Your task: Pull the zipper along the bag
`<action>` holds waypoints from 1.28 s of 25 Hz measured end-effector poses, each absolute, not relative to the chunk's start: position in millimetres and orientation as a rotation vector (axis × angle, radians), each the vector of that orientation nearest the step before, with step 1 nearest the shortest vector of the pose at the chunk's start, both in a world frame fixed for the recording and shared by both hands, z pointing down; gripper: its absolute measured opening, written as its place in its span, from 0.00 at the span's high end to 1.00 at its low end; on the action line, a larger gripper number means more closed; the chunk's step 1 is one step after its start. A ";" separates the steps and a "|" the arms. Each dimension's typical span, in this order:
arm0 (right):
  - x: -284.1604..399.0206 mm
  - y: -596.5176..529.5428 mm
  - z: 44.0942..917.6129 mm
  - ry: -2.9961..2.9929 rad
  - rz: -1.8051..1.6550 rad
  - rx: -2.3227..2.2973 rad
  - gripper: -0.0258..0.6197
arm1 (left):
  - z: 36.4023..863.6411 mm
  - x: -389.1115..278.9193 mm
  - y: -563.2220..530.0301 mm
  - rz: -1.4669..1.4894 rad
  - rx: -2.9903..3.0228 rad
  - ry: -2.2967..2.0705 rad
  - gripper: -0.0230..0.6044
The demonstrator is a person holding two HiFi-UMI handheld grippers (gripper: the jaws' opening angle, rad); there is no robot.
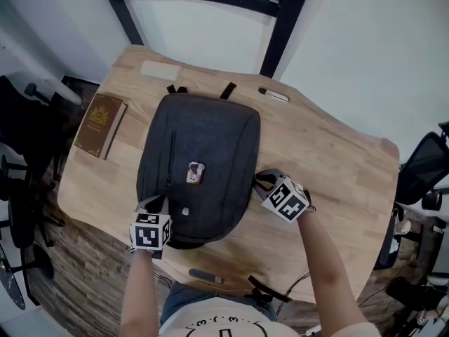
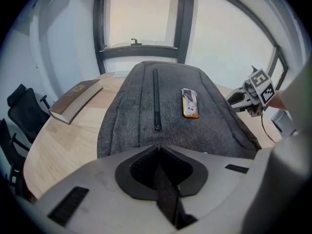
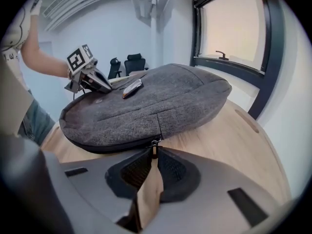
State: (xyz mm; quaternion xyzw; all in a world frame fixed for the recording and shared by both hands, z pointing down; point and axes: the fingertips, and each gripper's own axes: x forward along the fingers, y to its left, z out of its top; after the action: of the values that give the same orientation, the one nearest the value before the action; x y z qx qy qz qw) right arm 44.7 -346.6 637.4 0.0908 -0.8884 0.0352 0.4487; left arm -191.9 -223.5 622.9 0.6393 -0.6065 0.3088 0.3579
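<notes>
A dark grey backpack (image 1: 203,153) lies flat on the wooden table (image 1: 330,188). A small phone-like thing (image 1: 195,173) rests on top of it, beside a straight pocket zipper (image 1: 170,160). My right gripper (image 1: 258,181) is at the bag's right side. In the right gripper view its jaws (image 3: 154,150) pinch the small metal zipper pull (image 3: 154,143) on the bag's side seam. My left gripper (image 1: 156,203) sits at the bag's near left edge. Its jaws (image 2: 157,149) are shut, tips against the grey fabric (image 2: 161,106); I cannot tell whether fabric is pinched.
A brown book (image 1: 100,125) lies at the table's left. A pale flat block (image 1: 160,69) and a pen-like thing (image 1: 273,95) lie at the far edge. A dark bar (image 1: 205,276) lies by the near edge. Office chairs stand on both sides.
</notes>
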 end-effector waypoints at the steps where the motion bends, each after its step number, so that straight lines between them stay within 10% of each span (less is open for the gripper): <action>1: 46.3 -346.4 636.2 -2.211 0.104 0.247 0.82 | 623.6 -191.8 -223.5 0.799 1.646 -1.569 0.93; 32: 63.2 -336.6 626.8 -2.037 -0.069 0.221 0.87 | 631.9 -188.3 -226.0 0.790 1.629 -1.598 0.92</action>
State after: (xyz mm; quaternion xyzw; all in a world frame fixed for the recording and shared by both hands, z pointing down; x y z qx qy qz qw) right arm 63.2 -336.6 626.8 0.0921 -0.8492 -0.0288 0.5191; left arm -188.3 -226.0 631.9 0.6307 -0.6185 0.3058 0.3553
